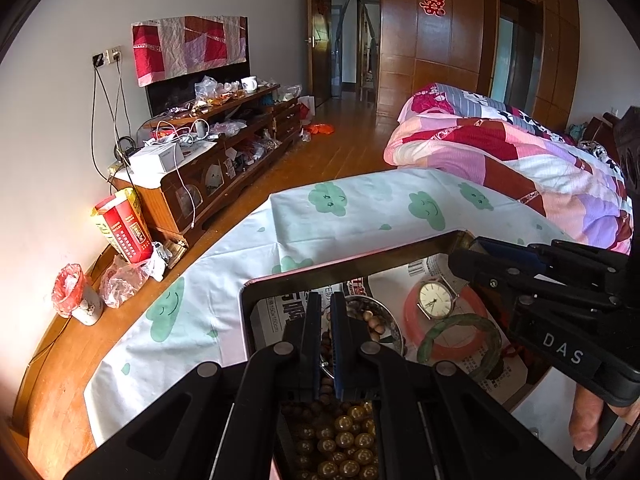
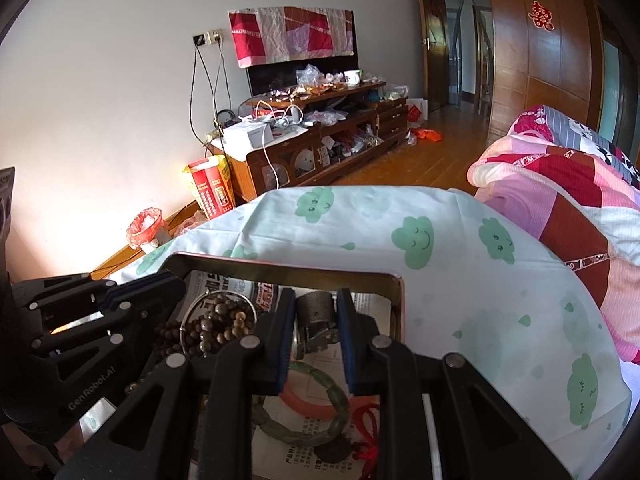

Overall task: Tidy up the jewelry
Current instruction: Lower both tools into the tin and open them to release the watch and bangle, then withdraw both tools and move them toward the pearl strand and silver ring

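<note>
Bedroom floorboards and a cluttered wooden TV cabinet point(image 1: 224, 152) sit beyond the cloud-print sheet point(image 2: 460, 260) where my dark metal tray point(image 1: 360, 258) rests, lined with newspaper. My left claw point(image 1: 326, 320) is pressed together at the tray's near-left, over a round dish of brown wooden beads point(image 1: 372, 320). My right claw point(image 2: 316, 320) pinches a silver mesh watch band point(image 2: 316, 310), pads tight on both its sides. Nearer me in the tray, a green jade bangle point(image 2: 320, 412) overlaps a pink bangle point(image 2: 308, 404), red cord point(image 2: 368, 428) beside them.
</note>
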